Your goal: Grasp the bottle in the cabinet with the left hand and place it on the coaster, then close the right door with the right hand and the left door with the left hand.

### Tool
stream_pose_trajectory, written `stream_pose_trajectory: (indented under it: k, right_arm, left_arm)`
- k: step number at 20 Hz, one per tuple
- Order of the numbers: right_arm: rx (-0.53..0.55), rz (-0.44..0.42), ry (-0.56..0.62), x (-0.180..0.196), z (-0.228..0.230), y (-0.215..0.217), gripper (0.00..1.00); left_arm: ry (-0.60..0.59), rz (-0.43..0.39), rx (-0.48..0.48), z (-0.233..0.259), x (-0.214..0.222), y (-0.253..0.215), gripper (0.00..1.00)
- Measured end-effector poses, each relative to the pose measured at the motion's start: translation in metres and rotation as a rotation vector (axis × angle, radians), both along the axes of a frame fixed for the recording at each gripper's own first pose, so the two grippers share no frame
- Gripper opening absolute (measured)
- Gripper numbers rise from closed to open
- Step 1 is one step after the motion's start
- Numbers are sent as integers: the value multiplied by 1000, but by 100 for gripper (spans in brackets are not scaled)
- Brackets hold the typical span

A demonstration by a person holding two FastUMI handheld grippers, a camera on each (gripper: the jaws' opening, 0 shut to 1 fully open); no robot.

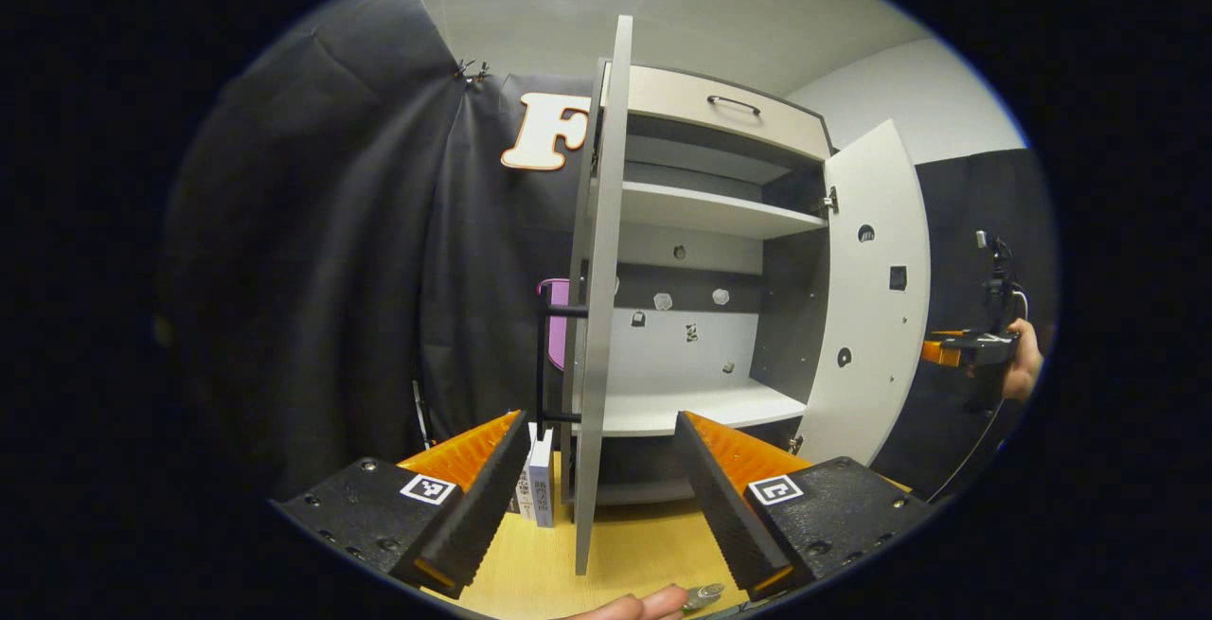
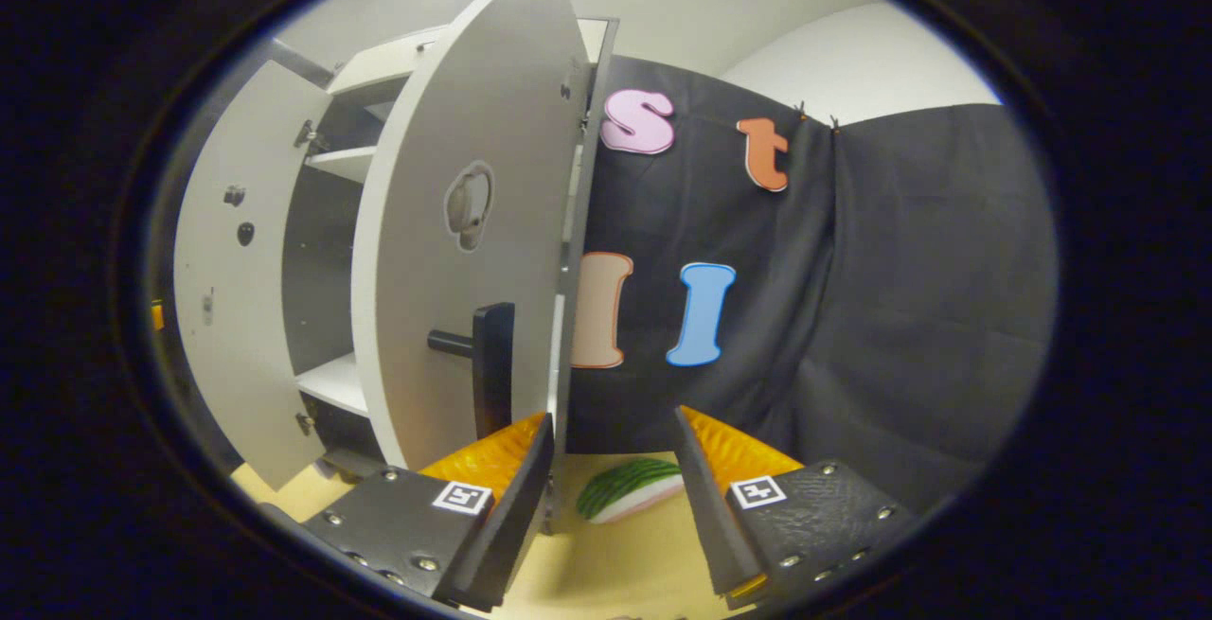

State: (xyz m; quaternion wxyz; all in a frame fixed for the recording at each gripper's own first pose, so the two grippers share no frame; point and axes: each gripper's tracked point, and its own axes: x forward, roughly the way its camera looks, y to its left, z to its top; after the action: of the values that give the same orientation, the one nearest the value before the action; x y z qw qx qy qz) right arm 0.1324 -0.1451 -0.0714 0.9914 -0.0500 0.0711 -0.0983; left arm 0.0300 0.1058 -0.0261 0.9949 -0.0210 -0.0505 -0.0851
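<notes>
- Standing wide apart, the jaws of the left gripper (image 1: 603,469) hold nothing, and the thin edge of the grey left cabinet door (image 1: 598,298) sits between them in the left gripper view.
- Sticking out from that door is a long black bar handle (image 1: 543,355).
- Behind the door edge, a small white box (image 1: 541,487) stands on the pale wooden counter (image 1: 625,554).
- Inside the grey cabinet (image 1: 701,251) the white shelves look bare, and I cannot see the bottle or the coaster.
- Far off, a hand (image 1: 1023,364) holds the other gripper beside the right door (image 1: 871,298).
- Open too are the jaws of the right gripper (image 2: 611,469), holding nothing.
- Just past them is that door's black handle (image 2: 490,364).
- A green striped watermelon-slice toy (image 2: 630,487) lies on the counter between the jaws.
</notes>
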Motion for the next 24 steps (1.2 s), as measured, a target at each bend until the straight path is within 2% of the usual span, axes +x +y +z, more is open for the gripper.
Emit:
stream_pose_trajectory:
  k: [2, 3, 5, 7, 8, 9, 10, 13, 14, 15, 18, 19, 20, 21, 22, 23, 24]
  right_arm:
    - [46, 3, 1, 1, -4, 13, 75]
    - [51, 1, -8, 1, -3, 18, 77]
    - [45, 8, -18, 4, -3, 25, 80]
    - [33, 23, -29, 7, -2, 31, 77]
    - [43, 20, -46, 9, 2, 32, 74]
    - [72, 13, -62, 11, 5, 35, 80]
    - [90, 13, -70, 13, 6, 38, 77]
    - [83, -4, -84, 13, 6, 38, 78]
    - [77, -2, -83, 13, 7, 40, 75]
    - [72, 4, -82, 16, 9, 41, 80]
    - [65, 19, -77, 32, 10, 53, 80]
    - [71, 23, -77, 36, 10, 56, 84]
    - [71, 25, -76, 37, 9, 56, 76]
    - [70, 25, -77, 40, 9, 57, 76]
    - [74, 33, -77, 43, 8, 61, 83]
    - [78, 37, -79, 47, 7, 65, 82]
    - [80, 32, -80, 51, 6, 67, 87]
  left_arm:
    - [-13, 6, 13, 4, -4, 2, 96]
    - [-18, 12, 18, 6, -6, 4, 93]
    - [-15, 30, 30, 8, -8, 14, 96]
    - [-5, 52, 38, 7, -13, 29, 99]
    - [-3, 63, 37, 8, -17, 37, 96]
    - [1, 71, 33, 7, -19, 41, 93]
    - [9, 79, 30, 5, -21, 47, 96]
    - [24, 97, 23, -1, -24, 62, 96]
    - [28, 101, 23, -2, -22, 67, 96]
    - [32, 105, 22, -6, -16, 69, 96]
    - [39, 118, 6, -9, -2, 76, 96]
    - [40, 117, -6, -10, 2, 79, 96]
    - [44, 116, -14, -11, 8, 80, 96]
    - [48, 117, -17, -12, 13, 83, 100]
    - [52, 119, -16, -14, 19, 87, 96]
    - [56, 124, -13, -15, 24, 91, 93]
    - [60, 127, -11, -17, 27, 93, 96]
